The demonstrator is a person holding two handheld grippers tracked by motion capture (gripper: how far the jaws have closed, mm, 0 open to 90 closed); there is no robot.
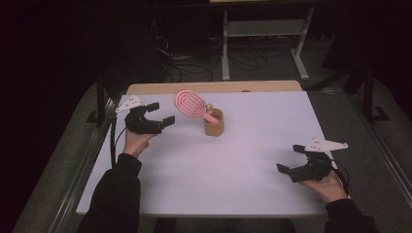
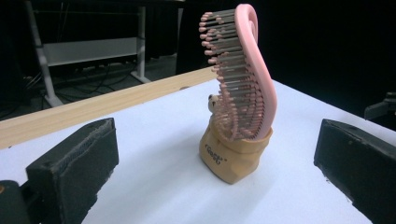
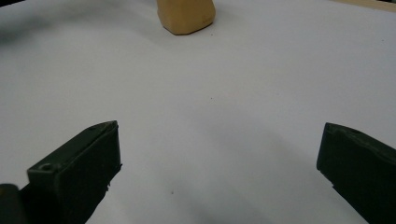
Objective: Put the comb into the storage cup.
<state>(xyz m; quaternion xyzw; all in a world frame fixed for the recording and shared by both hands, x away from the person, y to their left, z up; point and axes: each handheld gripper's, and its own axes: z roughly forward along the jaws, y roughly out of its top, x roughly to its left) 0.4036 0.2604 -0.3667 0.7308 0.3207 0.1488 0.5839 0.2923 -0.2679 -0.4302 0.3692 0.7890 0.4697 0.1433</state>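
From above we see the pink hairbrush (image 1: 190, 104) standing handle-down in the tan cup (image 1: 214, 123) mid-table, left gripper (image 1: 161, 114) near it with jaws apart, right gripper (image 1: 290, 158) apart, empty, well away; in our left gripper view the hairbrush (image 2: 243, 74) leaning in the cup (image 2: 233, 156) between spread jaws, untouched; in our right gripper view the cup (image 3: 186, 16) far beyond open jaws.

The left tool (image 1: 156, 113) is held up at the far left of the bench (image 1: 252, 160). Its two black jaws stand wide apart, with nothing between them, and they point to the right. The left hand (image 1: 136, 141) grips it from below, and a dark sleeve (image 1: 119, 189) covers the arm. The right tool (image 1: 290, 158) is low at the near right, close to the bench top. Its jaws are also wide apart and point left. The right hand (image 1: 328, 187) holds it from behind
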